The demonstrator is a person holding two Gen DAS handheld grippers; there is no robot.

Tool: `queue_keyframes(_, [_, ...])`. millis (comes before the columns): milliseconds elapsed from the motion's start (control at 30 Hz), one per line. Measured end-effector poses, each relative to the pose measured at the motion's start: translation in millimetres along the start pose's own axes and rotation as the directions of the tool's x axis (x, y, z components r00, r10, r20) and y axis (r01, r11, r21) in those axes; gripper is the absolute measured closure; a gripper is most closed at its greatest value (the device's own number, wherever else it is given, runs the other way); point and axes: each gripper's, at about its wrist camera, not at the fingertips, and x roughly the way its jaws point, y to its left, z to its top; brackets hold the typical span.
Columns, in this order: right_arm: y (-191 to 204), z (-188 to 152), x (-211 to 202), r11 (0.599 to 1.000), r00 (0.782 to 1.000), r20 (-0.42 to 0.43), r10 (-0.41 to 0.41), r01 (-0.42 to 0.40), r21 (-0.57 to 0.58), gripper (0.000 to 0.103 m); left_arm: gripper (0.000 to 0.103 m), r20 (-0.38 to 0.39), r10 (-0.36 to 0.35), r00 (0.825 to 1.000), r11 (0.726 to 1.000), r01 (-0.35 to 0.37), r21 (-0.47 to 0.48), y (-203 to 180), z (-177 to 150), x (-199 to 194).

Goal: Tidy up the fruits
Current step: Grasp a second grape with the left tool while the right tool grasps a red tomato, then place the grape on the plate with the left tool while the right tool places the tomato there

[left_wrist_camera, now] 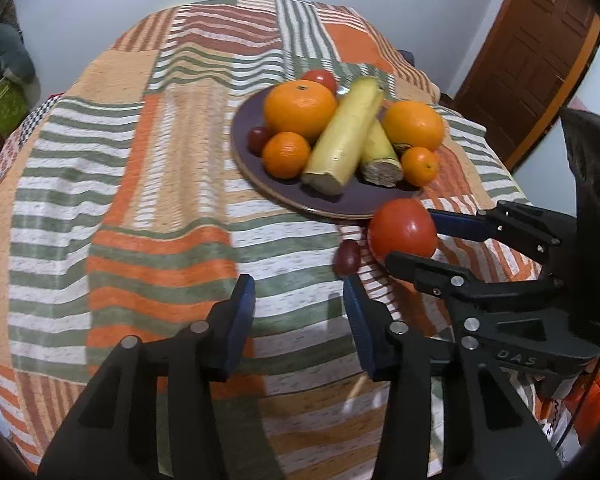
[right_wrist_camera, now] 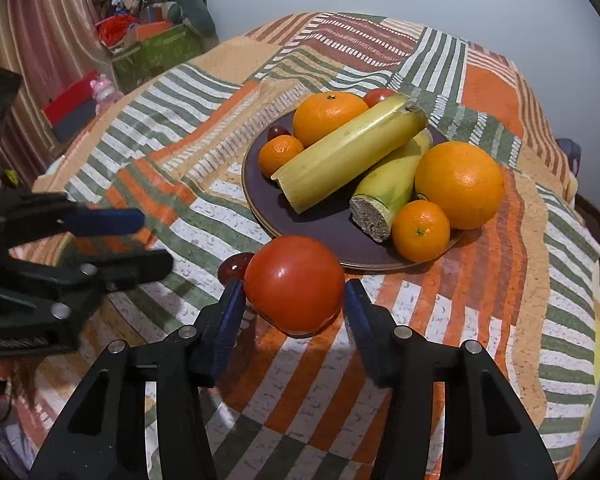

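A dark purple plate (right_wrist_camera: 328, 228) (left_wrist_camera: 340, 200) holds two oranges, two small mandarins, two yellow cane-like stalks, a small tomato and a grape. A big red tomato (right_wrist_camera: 294, 284) (left_wrist_camera: 402, 228) lies on the striped cloth in front of the plate, between the blue pads of my right gripper (right_wrist_camera: 294, 300) (left_wrist_camera: 410, 236). The pads touch or nearly touch its sides. A dark red grape (right_wrist_camera: 236, 266) (left_wrist_camera: 346, 258) lies just left of the tomato. My left gripper (left_wrist_camera: 300, 304) (right_wrist_camera: 156, 240) is open and empty, left of the grape.
The round table (left_wrist_camera: 140, 200) is covered by an orange, green and white striped cloth. A wooden door (left_wrist_camera: 532, 60) stands at the right. Boxes and clutter (right_wrist_camera: 152, 44) stand beyond the table's left edge.
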Motion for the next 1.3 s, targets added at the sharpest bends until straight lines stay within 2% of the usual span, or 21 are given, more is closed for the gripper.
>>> queue_keyframes(133, [-8.0, -2.5, -9.8, 1.000, 1.000, 0.028, -0.010, 0.010, 0.020, 0.056, 0.065, -0.023, -0.014, 1.000, 0.999, 0.015, 0.033, -13.8, 5.0, 12.3])
queue_keyframes(200, [-14.9, -3.5, -17.0, 0.999, 0.999, 0.044, -0.011, 0.009, 0.037, 0.056, 0.075, -0.036, -0.017, 0.999, 0.999, 0.019, 0.048, -20.4, 7.6, 19.5])
queue_keyframes(267, [-21.5, -4.9, -23.7, 0.999, 0.998, 0.059, -0.014, 0.011, 0.052, 0.056, 0.077, -0.055, -0.028, 0.998, 0.997, 0.031, 0.064, -27.0, 10.4, 26.7])
queue_keyframes(400, [-32.1, -6.7, -31.3, 0.997, 0.997, 0.077, -0.019, 0.014, 0.071, 0.056, 0.078, -0.042, 0.018, 0.999, 0.994, -0.014, 0.104, -36.9, 13.9, 34.0])
queue_keyframes(467, [-35.1, -7.6, -33.2, 0.997, 0.996, 0.084, -0.019, 0.012, 0.079, 0.056, 0.085, -0.037, 0.030, 0.999, 0.994, -0.025, 0.108, -36.6, 14.9, 36.2])
queue_keyframes(667, [-38.4, -6.0, -35.2, 0.996, 0.995, 0.100, -0.012, 0.003, 0.089, 0.056, 0.085, -0.023, 0.022, 0.999, 0.997, -0.020, 0.079, -27.1, 16.6, 31.5])
queue_keyframes(733, [-38.4, -4.7, -35.6, 0.996, 0.994, 0.106, -0.010, 0.001, 0.087, 0.056, 0.085, -0.008, 0.017, 1.000, 0.998, -0.017, 0.068, -23.0, 19.3, 25.5])
queue_keyframes(833, [-37.4, 1.1, -41.7, 0.997, 0.991, 0.133, -0.002, -0.009, 0.081, 0.064, 0.085, 0.022, 0.022, 1.000, 0.998, -0.023, 0.059, -17.8, 25.7, 15.9])
queue_keyframes(933, [-37.3, 11.2, -49.6, 0.997, 0.986, 0.166, -0.008, -0.004, 0.072, 0.064, 0.085, 0.055, 0.024, 0.998, 0.999, -0.026, 0.045, -11.8, 35.4, 7.5])
queue_keyframes(1067, [-35.1, 12.8, -46.2, 0.998, 0.987, 0.159, -0.015, 0.006, 0.062, 0.064, 0.085, 0.082, 0.016, 0.997, 1.000, -0.017, 0.010, -1.5, 41.1, 1.1])
queue_keyframes(1100, [-34.8, 10.8, -43.5, 0.998, 0.989, 0.145, -0.003, -0.006, 0.063, 0.063, 0.085, 0.084, 0.013, 0.996, 1.000, -0.013, 0.002, 1.0, 40.7, 0.4])
queue_keyframes(1167, [-32.6, 3.6, -33.6, 0.998, 0.994, 0.103, 0.018, -0.025, 0.063, 0.055, 0.085, 0.079, 0.008, 0.997, 1.000, -0.008, -0.009, 4.9, 37.9, 0.4])
queue_keyframes(1233, [-31.6, -2.0, -26.8, 0.998, 0.997, 0.079, 0.005, -0.009, 0.056, 0.048, 0.085, 0.070, 0.007, 0.998, 1.000, -0.006, -0.014, 7.3, 34.7, 2.1])
queue_keyframes(1300, [-31.6, -5.8, -17.7, 0.998, 0.999, 0.046, 0.003, -0.006, 0.058, 0.046, 0.085, 0.063, 0.010, 0.998, 1.000, -0.009, -0.017, 8.7, 30.8, 3.4])
